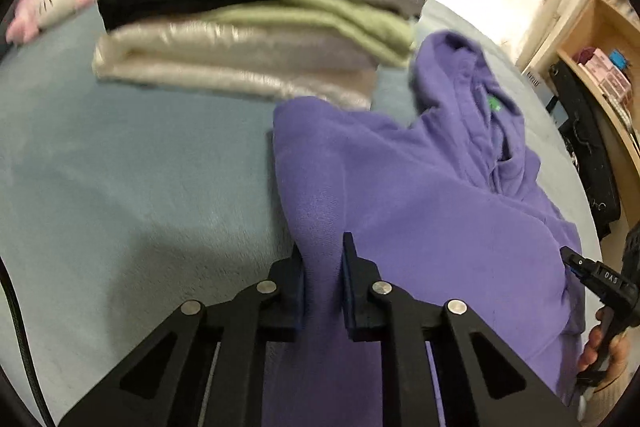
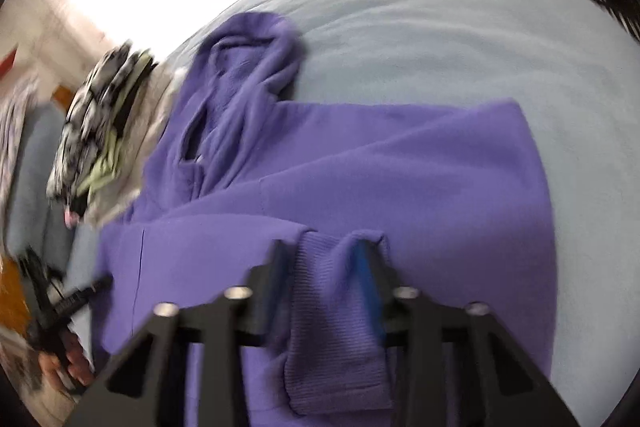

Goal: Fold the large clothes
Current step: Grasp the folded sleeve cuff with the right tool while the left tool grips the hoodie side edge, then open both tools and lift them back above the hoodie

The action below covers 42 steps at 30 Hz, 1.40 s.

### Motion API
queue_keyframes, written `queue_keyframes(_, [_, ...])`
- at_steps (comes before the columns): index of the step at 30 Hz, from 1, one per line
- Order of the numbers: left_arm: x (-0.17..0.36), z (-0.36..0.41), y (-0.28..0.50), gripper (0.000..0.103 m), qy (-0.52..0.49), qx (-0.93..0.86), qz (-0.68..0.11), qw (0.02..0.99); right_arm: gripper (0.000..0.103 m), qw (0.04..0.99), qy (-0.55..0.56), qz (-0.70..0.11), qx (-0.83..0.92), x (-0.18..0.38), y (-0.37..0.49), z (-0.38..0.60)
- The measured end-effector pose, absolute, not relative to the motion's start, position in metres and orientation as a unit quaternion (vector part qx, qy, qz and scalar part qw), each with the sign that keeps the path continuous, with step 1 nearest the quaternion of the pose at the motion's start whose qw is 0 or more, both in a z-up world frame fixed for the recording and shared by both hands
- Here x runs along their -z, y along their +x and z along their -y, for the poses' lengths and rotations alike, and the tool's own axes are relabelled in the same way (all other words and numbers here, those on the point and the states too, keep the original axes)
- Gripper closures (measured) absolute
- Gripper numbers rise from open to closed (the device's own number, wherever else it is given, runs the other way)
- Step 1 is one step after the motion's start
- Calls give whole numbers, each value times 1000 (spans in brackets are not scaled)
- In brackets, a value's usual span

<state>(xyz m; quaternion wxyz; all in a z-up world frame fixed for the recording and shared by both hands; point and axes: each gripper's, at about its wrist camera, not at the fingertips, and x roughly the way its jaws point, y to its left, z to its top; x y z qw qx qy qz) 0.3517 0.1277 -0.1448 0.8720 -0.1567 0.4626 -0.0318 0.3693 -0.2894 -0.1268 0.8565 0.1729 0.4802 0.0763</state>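
**Purple hoodie being held at two spots, ready for a fold**

A purple hoodie (image 1: 420,195) is being spread on the light blue bed cover (image 1: 120,167). The folded clothes pile (image 1: 256,27) is used here as the landmark. The hoodie is lying just beside the pile, and its hood (image 1: 472,79) is the part resting nearest the pile. The long body is running away from the pile, toward both grippers.

A fold of the hoodie's side edge is being pinched by the left gripper (image 1: 323,279), with cloth squeezed between its pads. The ribbed cuff (image 2: 332,311) of a sleeve is being clamped by the right gripper (image 2: 324,283). Both held spots are at the end far from the pile. The left gripper is being held a little nearer to the pile than the right one, as far as can be judged.

It is judged that the held end is going to be carried toward the hood, along the long body.

On the right gripper, small white letters are being shown in the left view; they seem to read "DAS" (image 1: 611,275). A small green tag (image 1: 494,103) is sitting inside the neck, too small to be read.
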Motion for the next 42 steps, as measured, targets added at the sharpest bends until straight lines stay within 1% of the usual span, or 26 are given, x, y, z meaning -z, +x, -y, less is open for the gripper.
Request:
queue_keyframes(1, [141, -130, 349, 91, -157, 27, -450, 879, 95, 862, 164, -474, -76, 123, 371, 285])
queue_keyframes(2, [140, -132, 350, 91, -161, 25, -442, 882, 98, 865, 161, -469, -80, 120, 372, 283])
queue_keyframes(4, [141, -142, 349, 91, -183, 22, -429, 884, 98, 876, 158, -448, -82, 113, 375, 277])
queue_keyframes(7, [155, -151, 354, 91, -183, 15, -447, 876, 98, 888, 152, -429, -65, 113, 384, 270])
queue_keyframes(9, [166, -148, 356, 89, -157, 13, -453, 878, 98, 889, 126, -439, -42, 123, 390, 265])
queue_keyframes(11, [168, -148, 356, 84, -150, 9, -453, 879, 97, 880, 128, -456, -34, 134, 394, 267])
queue_keyframes(12, [167, -150, 356, 80, -151, 8, -454, 878, 93, 876, 153, -456, -37, 135, 393, 273])
queue_keyframes(13, [165, -152, 356, 72, -151, 3, -456, 877, 91, 872, 179, -455, -35, 133, 390, 280])
queue_keyframes(15, [159, -153, 355, 65, -140, -10, -455, 879, 75, 865, 208, -456, -25, 128, 385, 291])
queue_keyframes(17, [152, -155, 351, 64, -132, -19, -453, 882, 73, 869, 209, -449, -18, 120, 374, 293])
queue_keyframes(20, [133, -149, 336, 64, -120, -27, -434, 893, 73, 876, 190, -441, -41, 109, 358, 280])
queue_keyframes(24, [116, -114, 322, 64, -72, -10, -432, 899, 73, 881, 143, -444, -78, 96, 342, 238])
queue_keyframes(26, [114, -94, 318, 64, -55, 6, -443, 895, 73, 877, 127, -452, -105, 95, 337, 209])
queue_keyframes(29, [118, -54, 312, 64, -61, 48, -463, 883, 73, 867, 102, -466, -143, 101, 331, 169])
queue_keyframes(33, [134, -31, 302, 64, -52, 57, -487, 870, 72, 856, 71, -486, -165, 117, 319, 137])
queue_keyframes(39, [145, -40, 295, 62, -38, 47, -491, 869, 73, 863, 44, -480, -152, 123, 305, 154])
queue_keyframes(42, [146, -53, 296, 62, -50, 52, -495, 866, 73, 874, 28, -476, -95, 124, 301, 187])
